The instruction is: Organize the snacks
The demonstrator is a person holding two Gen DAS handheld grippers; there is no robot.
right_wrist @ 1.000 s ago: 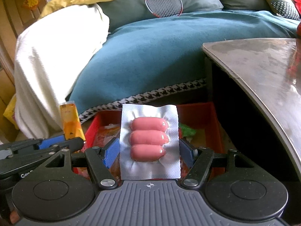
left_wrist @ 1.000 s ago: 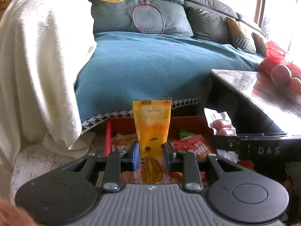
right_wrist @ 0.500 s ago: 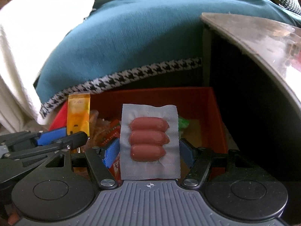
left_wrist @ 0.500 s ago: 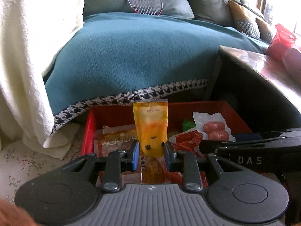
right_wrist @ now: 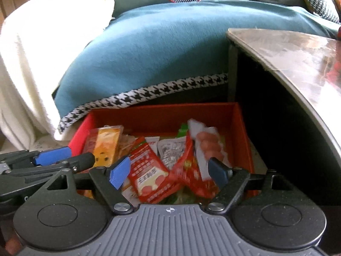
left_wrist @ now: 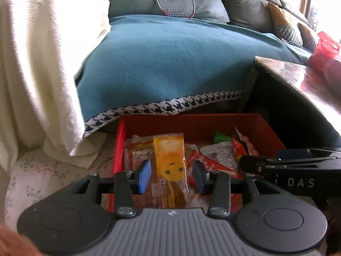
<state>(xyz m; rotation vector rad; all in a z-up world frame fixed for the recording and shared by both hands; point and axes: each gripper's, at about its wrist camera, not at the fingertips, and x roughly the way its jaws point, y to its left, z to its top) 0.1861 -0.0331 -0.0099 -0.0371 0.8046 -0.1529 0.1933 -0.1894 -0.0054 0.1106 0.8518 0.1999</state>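
Two snacks dropping into my red box point(left_wrist: 262, 125).
Left view: my left gripper point(left_wrist: 171, 176) has just been opening; the yellow snack point(left_wrist: 170, 157) sits loose between its jaws, over the box. Right view: my right gripper point(right_wrist: 168, 170) has just been opening too; the sausage pack point(right_wrist: 207, 143) lies inside the box, past it.

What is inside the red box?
The red box holds snack packets: a yellow packet, red packets, a sausage pack. Its bottom is covered.
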